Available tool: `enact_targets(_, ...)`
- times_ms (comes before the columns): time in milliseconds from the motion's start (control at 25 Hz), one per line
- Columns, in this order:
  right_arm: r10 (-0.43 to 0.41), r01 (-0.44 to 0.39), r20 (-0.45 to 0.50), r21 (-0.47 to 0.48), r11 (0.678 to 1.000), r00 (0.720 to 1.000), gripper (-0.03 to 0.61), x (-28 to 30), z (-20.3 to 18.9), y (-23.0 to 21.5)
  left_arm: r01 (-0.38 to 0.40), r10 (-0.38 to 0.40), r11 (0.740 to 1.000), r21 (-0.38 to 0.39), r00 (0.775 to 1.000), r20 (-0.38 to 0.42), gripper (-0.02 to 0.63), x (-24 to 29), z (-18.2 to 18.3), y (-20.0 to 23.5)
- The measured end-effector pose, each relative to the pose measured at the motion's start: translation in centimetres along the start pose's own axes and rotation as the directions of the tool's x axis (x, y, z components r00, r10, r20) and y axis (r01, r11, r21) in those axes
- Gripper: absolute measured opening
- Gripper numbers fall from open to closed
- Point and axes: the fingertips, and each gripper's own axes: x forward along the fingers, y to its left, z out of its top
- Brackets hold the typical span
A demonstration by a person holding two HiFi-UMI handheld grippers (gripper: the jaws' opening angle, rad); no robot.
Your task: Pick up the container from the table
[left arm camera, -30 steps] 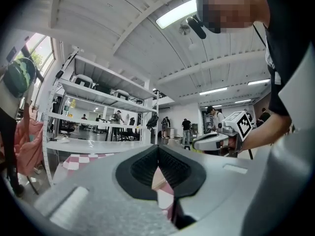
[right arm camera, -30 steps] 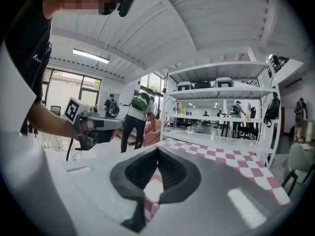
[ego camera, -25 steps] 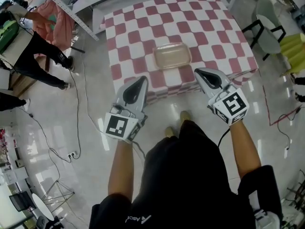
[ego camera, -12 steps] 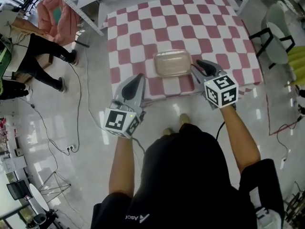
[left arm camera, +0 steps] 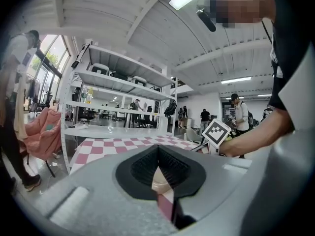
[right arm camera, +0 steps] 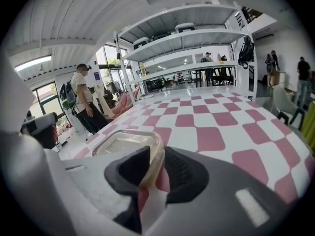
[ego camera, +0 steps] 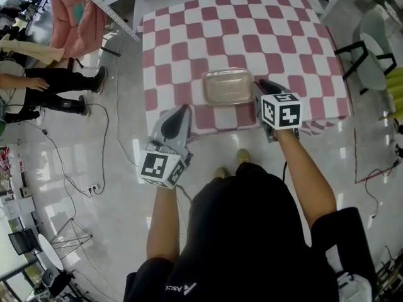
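A clear, shallow rectangular container [ego camera: 227, 87] lies near the front edge of the table [ego camera: 189, 30], which has a pink-and-white checked cloth. My right gripper [ego camera: 259, 84] is at the container's right end. In the right gripper view its jaws [right arm camera: 156, 154] stand open, with the corner rim of the container [right arm camera: 125, 144] between them. My left gripper [ego camera: 182, 108] hangs in front of the table's front edge, left of the container and apart from it. Its jaws [left arm camera: 157, 147] are shut and hold nothing.
A person [ego camera: 44, 87] stands on the floor to the left, near a pink seat [ego camera: 72, 17] and a metal shelf frame [ego camera: 101, 8]. A chair [ego camera: 371, 49] stands to the right of the table. Cables [ego camera: 113, 137] trail across the floor on the left.
My right gripper has moved forward and left to the container's right end, rolling as it went, and its jaws have opened. My left gripper has edged toward the table's front edge.
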Motion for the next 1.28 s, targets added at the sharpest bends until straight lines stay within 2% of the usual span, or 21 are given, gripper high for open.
enact_targets(280,0.038,-0.035,-0.039,0.087,0.996,0.999,0.097,0.8,-0.7,-0.1,-0.022,0.022,1.000,-0.011,1.000,-0.005,0.011,-0.6,-0.4,0.6)
enact_targets(560,0.092,-0.078,-0.054,0.215,0.973,0.994,0.081,1.2,-1.0,-0.2,-0.023,0.023,1.000,-0.017,1.000,-0.005,0.011,-0.7,-0.8,0.6)
enact_targets(840,0.064,-0.050,-0.048,0.241,0.969,0.997,0.054,1.4,-0.9,0.0,-0.020,0.020,0.999,-0.028,1.000,0.001,0.011,-0.6,-0.7,1.0)
enact_targets(1120,0.038,-0.034,-0.007,0.324,0.945,0.999,0.037,1.1,-0.8,0.3,-0.006,0.006,1.000,-0.023,1.000,0.003,0.011,-1.0,-0.6,1.0)
enact_targets(1280,0.052,-0.059,0.029,0.393,0.918,0.998,0.037,0.3,-0.8,0.2,0.003,-0.002,1.000,-0.021,1.000,0.006,0.011,-1.5,-0.6,1.0)
